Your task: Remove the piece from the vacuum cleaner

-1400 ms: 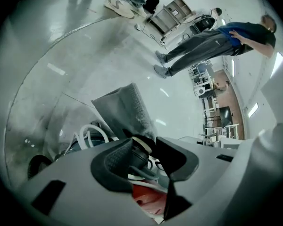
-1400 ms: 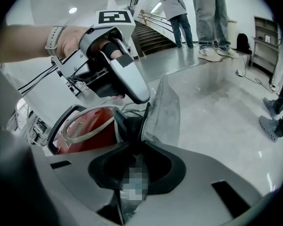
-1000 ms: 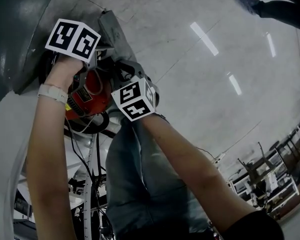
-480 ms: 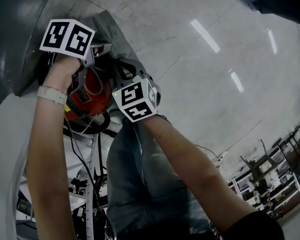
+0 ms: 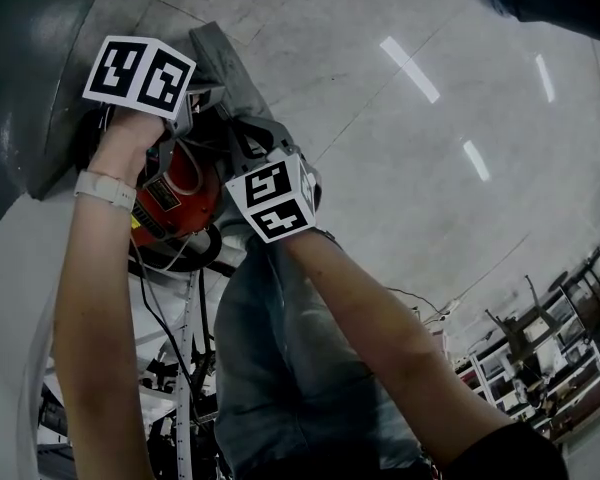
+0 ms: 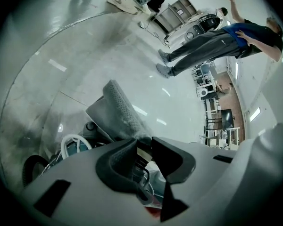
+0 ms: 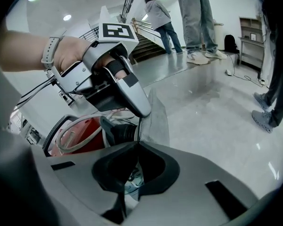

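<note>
left gripper (image 6: pixel 144 142): jaws have just been closing, and I see them pinching the grey cloth piece (image 6: pixel 120 107) | right gripper (image 7: pixel 138 144): jaws pressed together, tips right at the cloth's bottom edge | piece: sticking up beside the red vacuum cleaner (image 7: pixel 80 135), between my two grippers
</note>
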A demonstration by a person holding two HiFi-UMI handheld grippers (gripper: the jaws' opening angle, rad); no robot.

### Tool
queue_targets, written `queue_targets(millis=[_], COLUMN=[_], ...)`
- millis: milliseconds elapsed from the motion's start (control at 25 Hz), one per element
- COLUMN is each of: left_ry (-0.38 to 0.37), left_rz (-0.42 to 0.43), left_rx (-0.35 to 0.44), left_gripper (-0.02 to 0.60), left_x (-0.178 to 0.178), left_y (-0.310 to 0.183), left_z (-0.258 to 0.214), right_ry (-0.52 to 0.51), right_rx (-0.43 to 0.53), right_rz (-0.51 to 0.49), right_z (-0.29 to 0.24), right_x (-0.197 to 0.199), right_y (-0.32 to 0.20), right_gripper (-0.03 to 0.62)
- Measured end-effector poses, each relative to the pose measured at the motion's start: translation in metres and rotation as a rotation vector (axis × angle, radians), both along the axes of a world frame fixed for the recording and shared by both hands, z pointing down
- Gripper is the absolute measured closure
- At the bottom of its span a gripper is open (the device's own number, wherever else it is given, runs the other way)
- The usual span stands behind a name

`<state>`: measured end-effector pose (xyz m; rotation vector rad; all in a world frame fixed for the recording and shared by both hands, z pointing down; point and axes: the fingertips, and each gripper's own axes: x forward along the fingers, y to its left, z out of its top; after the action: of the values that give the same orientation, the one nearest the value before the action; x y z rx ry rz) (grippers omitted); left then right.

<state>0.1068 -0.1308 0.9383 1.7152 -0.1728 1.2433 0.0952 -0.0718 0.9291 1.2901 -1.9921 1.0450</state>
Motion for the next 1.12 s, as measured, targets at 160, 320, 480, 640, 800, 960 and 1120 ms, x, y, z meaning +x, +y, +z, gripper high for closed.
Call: queue_targets(millis=[160,320,480,640,800,960,1120], left_ry=[-0.002,0.0,-0.002,-0.005,-0.003,0.009,0.014], left_rz=[0.01,0.012,0.019,0.031,0.031,0.013,-0.005], left_rx=[0.004,0.002,0.01,0.018,0.013,0.005,0.003], left_gripper=[0.468,0.468,0.471,0.472,0.474,0.476,0.474], left_x=[0.003,0.005,0.007,0.01,0.012,0.012,0.013], left_y=[-0.001,-0.002,-0.001,0.0,0.001,0.003,0.002], left_z=[0.002,0.003,0.003,0.002,0.001,0.0,-0.002], right_ry=[-0.01,-0.024,-0.036,-0.03,-0.028,-0.012,0.003], right_rx=[-0.002,-0.004,-0.003,-0.004,-0.009,-0.005,0.008], right_rz=[0.011,0.026,0.04,0.049,0.053,0.048,0.034], right_z=[0.001,0.002,0.002,0.001,0.001,-0.001,-0.004], right_x=[0.002,0.003,0.005,0.008,0.009,0.011,0.014], right_y=[-0.001,-0.001,-0.001,0.0,0.002,0.005,0.003], right_gripper=[0.562,0.562,0.562,0.563,0.563,0.563,0.563])
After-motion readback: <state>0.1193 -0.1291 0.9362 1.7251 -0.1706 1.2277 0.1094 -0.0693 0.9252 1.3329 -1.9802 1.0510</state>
